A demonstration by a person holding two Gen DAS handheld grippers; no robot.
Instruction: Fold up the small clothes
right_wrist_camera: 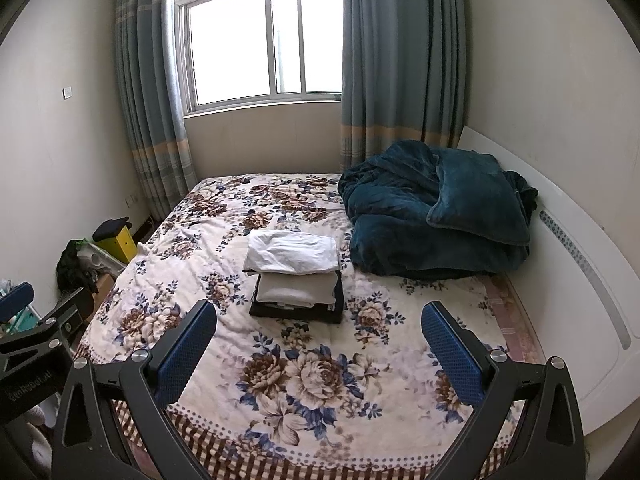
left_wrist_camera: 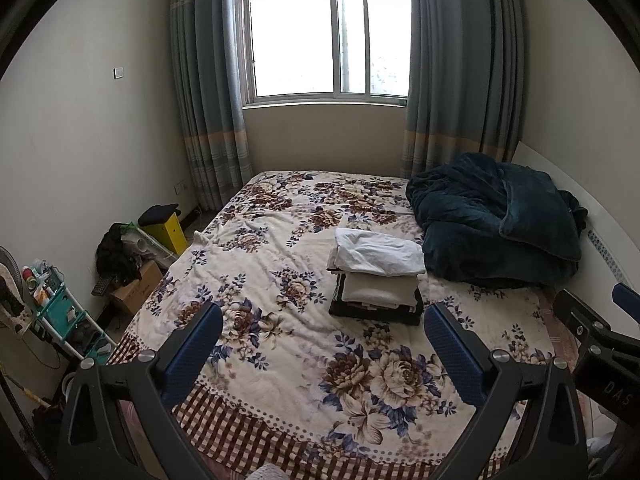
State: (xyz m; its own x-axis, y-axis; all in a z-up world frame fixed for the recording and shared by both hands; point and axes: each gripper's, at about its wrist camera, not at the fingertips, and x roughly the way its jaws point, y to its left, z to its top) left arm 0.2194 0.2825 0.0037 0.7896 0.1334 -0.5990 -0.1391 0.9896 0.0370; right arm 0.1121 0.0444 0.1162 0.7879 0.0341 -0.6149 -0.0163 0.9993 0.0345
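Now both claws, left claw (left_wrist_camera: 323, 343) & right claw (right_wrist_camera: 319, 340), wide open, empty; folded stack (right_wrist_camera: 295, 276) w/ teal blanket (right_wrist_camera: 436, 224) beside.

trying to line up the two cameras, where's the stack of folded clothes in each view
Left wrist: stack of folded clothes sits on the bed just right of centre, beyond the open claw.
Right wrist: the stack sits just left of centre.
Shared landmark: the dark teal blanket heaped to the stack's right in both.
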